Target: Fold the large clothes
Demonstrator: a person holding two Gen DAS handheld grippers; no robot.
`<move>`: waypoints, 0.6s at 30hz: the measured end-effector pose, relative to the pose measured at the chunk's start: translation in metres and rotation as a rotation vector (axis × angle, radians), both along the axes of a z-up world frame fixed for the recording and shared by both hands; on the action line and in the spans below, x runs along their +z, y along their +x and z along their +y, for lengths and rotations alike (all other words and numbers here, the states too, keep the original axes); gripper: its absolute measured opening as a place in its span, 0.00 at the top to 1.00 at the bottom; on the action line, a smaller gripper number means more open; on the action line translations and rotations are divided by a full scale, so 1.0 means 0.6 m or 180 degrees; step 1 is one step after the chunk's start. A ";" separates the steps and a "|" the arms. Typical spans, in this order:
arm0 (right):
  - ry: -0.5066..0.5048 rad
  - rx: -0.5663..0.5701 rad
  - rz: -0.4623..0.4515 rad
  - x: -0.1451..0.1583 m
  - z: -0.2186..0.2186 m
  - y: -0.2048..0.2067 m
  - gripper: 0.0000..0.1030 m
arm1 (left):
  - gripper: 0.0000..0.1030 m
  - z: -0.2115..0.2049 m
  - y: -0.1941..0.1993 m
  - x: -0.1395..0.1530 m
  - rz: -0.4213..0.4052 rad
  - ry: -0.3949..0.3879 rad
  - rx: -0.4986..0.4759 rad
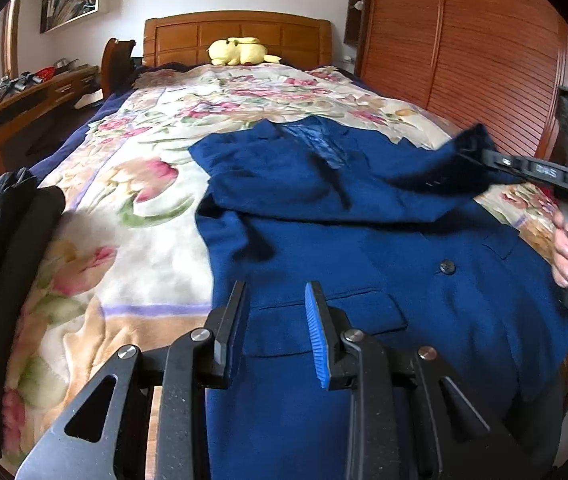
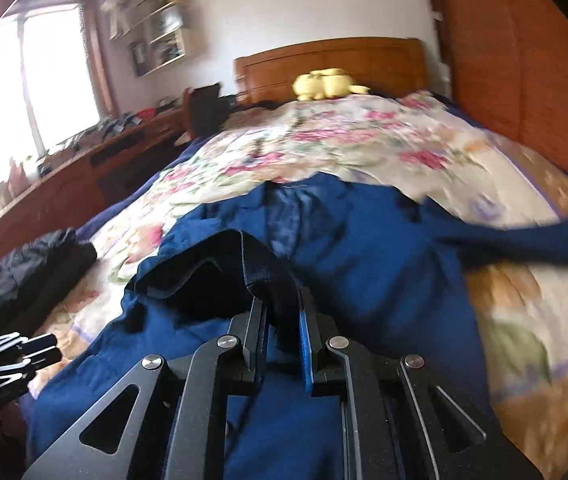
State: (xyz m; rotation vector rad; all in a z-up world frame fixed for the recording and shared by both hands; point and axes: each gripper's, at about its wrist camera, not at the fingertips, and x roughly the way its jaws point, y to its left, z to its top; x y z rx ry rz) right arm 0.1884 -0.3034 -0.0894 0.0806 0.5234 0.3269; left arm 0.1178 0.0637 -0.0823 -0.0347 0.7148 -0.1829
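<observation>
A navy blue suit jacket [image 1: 363,240] lies front up on the floral bedspread [image 1: 132,208], collar toward the headboard. My left gripper [image 1: 276,292] is open and empty, just above the jacket's lower pocket flap. My right gripper [image 2: 282,300] is shut on a fold of the jacket's blue cloth [image 2: 260,268] and holds it lifted over the jacket body [image 2: 363,260]. In the left wrist view the right gripper [image 1: 471,152] shows at the right, with the sleeve end [image 1: 443,168] raised off the bed. The other sleeve [image 2: 523,240] stretches to the right.
A pile of black clothes [image 1: 0,240] lies at the bed's left edge, also in the right wrist view [image 2: 32,272]. A yellow plush toy [image 1: 240,52] sits by the wooden headboard [image 1: 236,32]. A wooden wardrobe [image 1: 463,52] stands right, a desk [image 2: 64,168] left.
</observation>
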 end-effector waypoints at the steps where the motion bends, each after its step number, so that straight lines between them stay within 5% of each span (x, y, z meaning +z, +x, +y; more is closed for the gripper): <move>1: 0.0053 -0.0052 0.0007 -0.002 -0.015 -0.016 0.87 | 0.71 -0.002 0.000 0.000 0.0006 0.0003 -0.0006; 12: -0.0083 0.0017 0.0591 -0.056 -0.081 -0.108 0.87 | 0.71 -0.005 -0.002 -0.001 0.0040 0.0038 -0.0004; 18: -0.0521 0.0102 0.0525 -0.052 -0.062 -0.143 0.82 | 0.71 -0.007 -0.006 -0.006 0.0070 0.0042 -0.0015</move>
